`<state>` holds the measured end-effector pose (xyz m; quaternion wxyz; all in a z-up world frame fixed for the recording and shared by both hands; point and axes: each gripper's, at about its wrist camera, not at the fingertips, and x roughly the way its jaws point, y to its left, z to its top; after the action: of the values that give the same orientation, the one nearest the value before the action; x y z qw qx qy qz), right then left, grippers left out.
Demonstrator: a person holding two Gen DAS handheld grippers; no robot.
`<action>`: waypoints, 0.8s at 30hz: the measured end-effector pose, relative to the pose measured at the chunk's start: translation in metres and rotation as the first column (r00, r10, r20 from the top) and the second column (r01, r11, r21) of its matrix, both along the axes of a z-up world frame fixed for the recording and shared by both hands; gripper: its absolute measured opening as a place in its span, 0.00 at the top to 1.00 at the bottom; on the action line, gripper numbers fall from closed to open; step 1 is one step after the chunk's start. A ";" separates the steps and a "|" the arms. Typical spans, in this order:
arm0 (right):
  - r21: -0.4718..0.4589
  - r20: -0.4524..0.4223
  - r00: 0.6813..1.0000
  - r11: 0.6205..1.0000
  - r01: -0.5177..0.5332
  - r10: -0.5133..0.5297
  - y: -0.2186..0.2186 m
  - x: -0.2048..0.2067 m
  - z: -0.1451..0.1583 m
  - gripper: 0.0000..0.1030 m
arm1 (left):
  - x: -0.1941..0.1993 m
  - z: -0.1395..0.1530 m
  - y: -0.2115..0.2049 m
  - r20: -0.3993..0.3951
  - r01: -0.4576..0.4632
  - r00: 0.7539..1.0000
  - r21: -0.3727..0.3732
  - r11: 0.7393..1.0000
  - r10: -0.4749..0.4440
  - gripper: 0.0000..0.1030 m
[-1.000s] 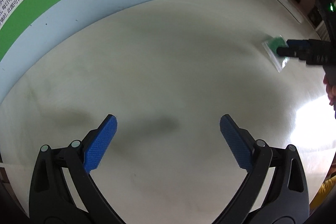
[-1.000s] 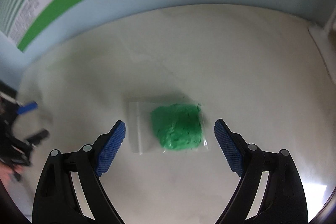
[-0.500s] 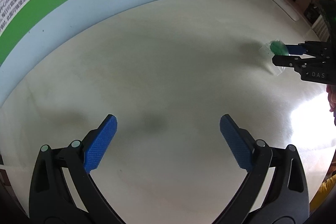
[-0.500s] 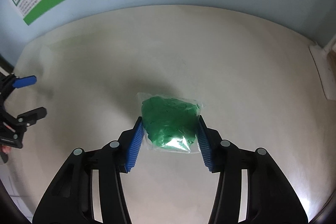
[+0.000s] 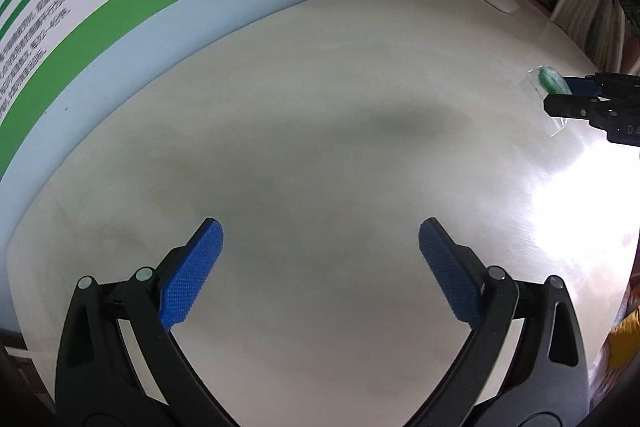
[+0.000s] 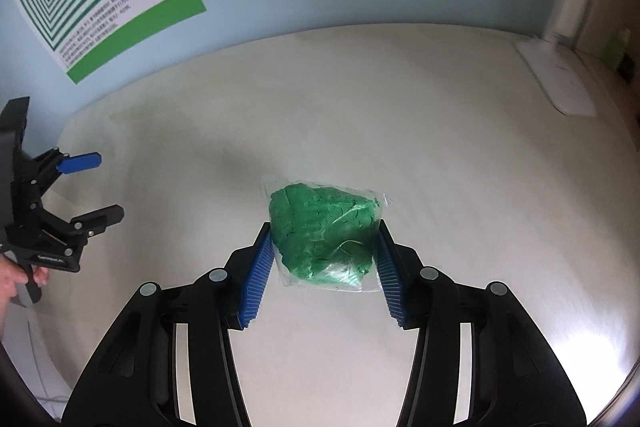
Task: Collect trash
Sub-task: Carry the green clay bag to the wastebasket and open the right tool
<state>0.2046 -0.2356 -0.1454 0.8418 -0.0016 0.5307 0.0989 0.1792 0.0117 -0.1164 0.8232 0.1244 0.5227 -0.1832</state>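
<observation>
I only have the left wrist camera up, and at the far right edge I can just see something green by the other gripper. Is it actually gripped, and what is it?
Observer: Yes. In the right wrist view the right gripper has both blue pads pressed against the sides of a clear plastic bag holding a crumpled green lump.
Operator: Is it off the table?
Observer: It looks lifted: the bag hangs between the pads, and the cream table shows beyond it.
Operator: Anything else to collect on that side?
Observer: No other loose trash shows there, only a flat white lamp base at the far right corner.
Operator: And my gripper?
Observer: The left gripper is open with nothing between its fingers, off to the bag's left.
</observation>
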 end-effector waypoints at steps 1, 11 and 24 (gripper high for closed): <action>0.002 0.004 1.000 1.000 0.011 -0.011 -0.005 -0.007 0.002 0.51 | -0.003 0.002 -0.002 0.002 0.008 1.000 -0.001 1.000 -0.008 0.07; 0.027 0.031 0.993 0.993 0.113 -0.114 -0.054 -0.090 0.019 0.51 | -0.055 0.017 -0.058 0.022 0.121 0.992 -0.011 0.993 -0.120 0.07; 0.068 0.086 0.965 0.968 0.241 -0.247 -0.127 -0.238 0.053 0.51 | -0.155 0.026 -0.168 0.021 0.308 0.951 -0.035 0.951 -0.307 0.07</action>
<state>-0.0336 -0.3628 -0.0921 0.8713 0.0829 0.4837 0.0093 0.0243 -0.1565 -0.0905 0.7909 0.1900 0.4870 -0.3181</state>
